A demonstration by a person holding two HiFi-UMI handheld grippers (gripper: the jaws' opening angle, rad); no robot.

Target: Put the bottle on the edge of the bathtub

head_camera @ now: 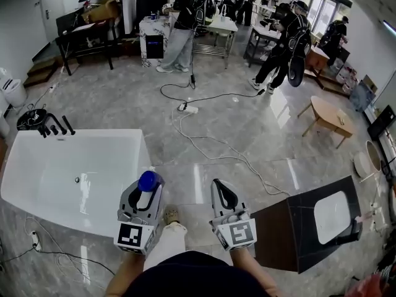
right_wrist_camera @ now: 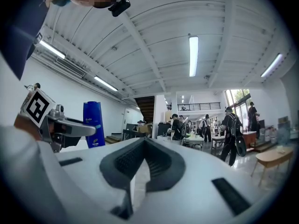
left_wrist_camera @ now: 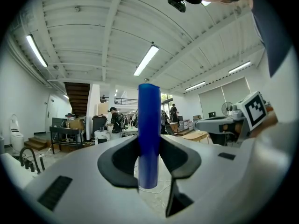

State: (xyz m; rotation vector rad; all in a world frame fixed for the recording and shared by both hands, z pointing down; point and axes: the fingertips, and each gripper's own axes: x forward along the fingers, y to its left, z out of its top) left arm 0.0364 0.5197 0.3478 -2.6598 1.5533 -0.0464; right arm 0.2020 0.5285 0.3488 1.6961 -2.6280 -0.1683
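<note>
The white bathtub [head_camera: 37, 184] filled the left of the head view, its near right rim just beside the left hand-held gripper [head_camera: 148, 189]. That hand-held gripper pointed level and was clenched on the blue bottle [left_wrist_camera: 148, 134], which stood upright between the jaws, its long axis vertical and its cap above the pads. The right hand-held gripper [head_camera: 219, 188] hung farther from the tub, beside the left one, jaws together on nothing. The tub's edge therefore lay to the left of the bottle, and the left hand was plainly the nearer. The bottle had not yet been set down.
</note>
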